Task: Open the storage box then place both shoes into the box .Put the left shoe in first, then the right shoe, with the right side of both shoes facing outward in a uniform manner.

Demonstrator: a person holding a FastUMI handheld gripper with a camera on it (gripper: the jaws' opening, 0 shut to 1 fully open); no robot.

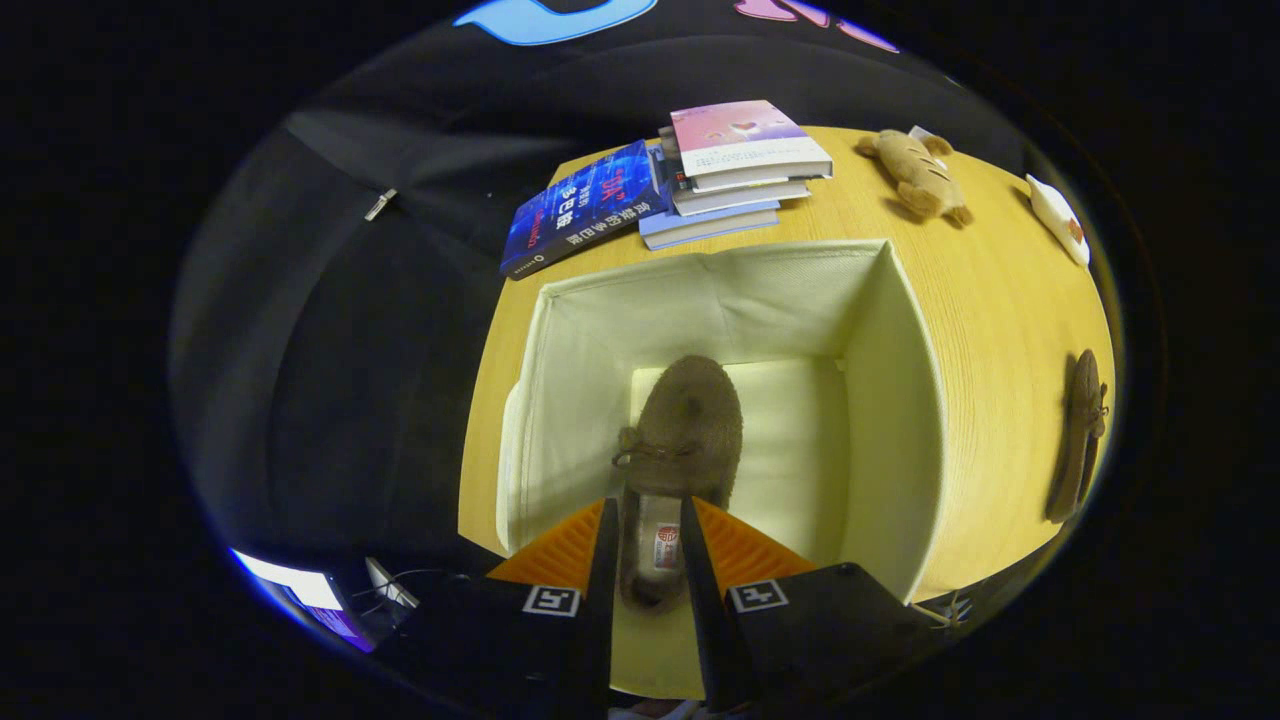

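From the gripper view, you are looking down into the open storage box [880, 400], a cream fabric cube standing on the yellow wooden table [1000, 320]. Your gripper [652, 560] hangs over the near rim of the box, and its two fingers [603, 560] flank the heel end of a brown fuzzy shoe [685, 430]. Each finger lies against one side of the heel, so the tool looks pinched on the shoe rather than spread wide. The shoe points away from you, toe toward the far wall, with its lace bow on the left of the upper and the insole label showing between the fingers. It sits low in the box, left of the middle of the floor; whether the sole is resting on the floor you cannot tell from this angle.

The second brown shoe [1078, 440] lies on the table to the right of the box, well apart from it, lengthwise along the table's right edge.

On the far side of the table, beyond the box, you have a stack of books [745, 170] with a dark blue book [585, 205] leaning off its left side. Right of the stack lies a tan plush toy [915, 172], and further right a small white object [1058, 215] near the table edge.
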